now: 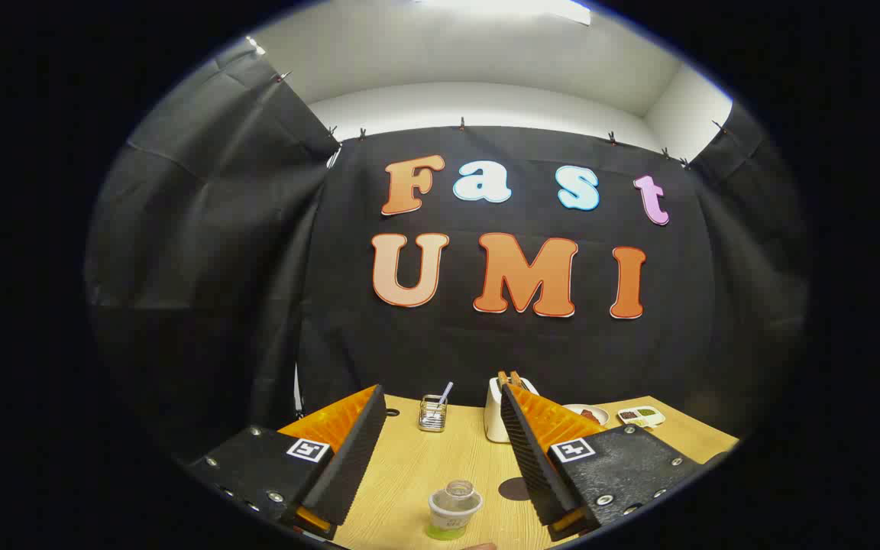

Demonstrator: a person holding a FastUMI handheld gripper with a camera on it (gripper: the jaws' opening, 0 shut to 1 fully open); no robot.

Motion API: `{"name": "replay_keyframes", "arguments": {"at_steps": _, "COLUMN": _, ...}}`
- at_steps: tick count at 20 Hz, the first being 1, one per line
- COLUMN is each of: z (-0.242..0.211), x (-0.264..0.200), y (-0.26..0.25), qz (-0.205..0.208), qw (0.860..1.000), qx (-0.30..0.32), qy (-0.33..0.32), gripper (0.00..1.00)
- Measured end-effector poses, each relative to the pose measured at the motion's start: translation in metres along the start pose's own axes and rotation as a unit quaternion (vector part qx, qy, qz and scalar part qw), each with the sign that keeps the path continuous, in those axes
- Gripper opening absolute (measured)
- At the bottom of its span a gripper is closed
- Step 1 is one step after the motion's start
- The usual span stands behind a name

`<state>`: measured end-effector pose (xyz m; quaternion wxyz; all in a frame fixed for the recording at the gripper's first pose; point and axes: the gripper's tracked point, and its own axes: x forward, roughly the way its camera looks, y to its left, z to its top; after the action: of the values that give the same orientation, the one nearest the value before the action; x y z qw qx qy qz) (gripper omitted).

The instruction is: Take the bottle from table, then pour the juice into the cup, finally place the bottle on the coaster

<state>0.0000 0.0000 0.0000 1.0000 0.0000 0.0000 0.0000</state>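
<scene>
A small bottle (pixel 455 509) with a clear cap, a white shoulder and a green base stands upright on the wooden table (pixel 417 466), low between my two fingers and nearer the camera than their tips. My gripper (pixel 440 389) is open and wide, holding nothing, raised above the table. A dark round coaster (pixel 515 489) lies just right of the bottle, partly covered by the right finger. Beyond the fingertips stands a small clear cup-like holder (pixel 432 413) with a spoon in it.
A white toaster-like box (pixel 495 418) with orange pieces on top stands behind the right fingertip. Further right at the table's back are a small plate (pixel 591 415) with reddish food and a white divided dish (pixel 641 416). Black cloth walls close the back and sides.
</scene>
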Motion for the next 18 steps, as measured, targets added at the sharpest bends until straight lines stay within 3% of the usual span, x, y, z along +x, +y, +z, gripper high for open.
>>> {"name": "replay_keyframes", "arguments": {"at_steps": 11, "z": 0.004, "x": 0.003, "y": -0.009, "qz": -0.011, "qw": 1.0, "qx": -0.003, "qy": -0.006, "gripper": 0.9}}
{"name": "replay_keyframes", "arguments": {"at_steps": 18, "z": -0.024, "x": 0.013, "y": -0.023, "qz": -0.017, "qw": 0.999, "qx": 0.008, "qy": 0.03, "gripper": 0.9}}
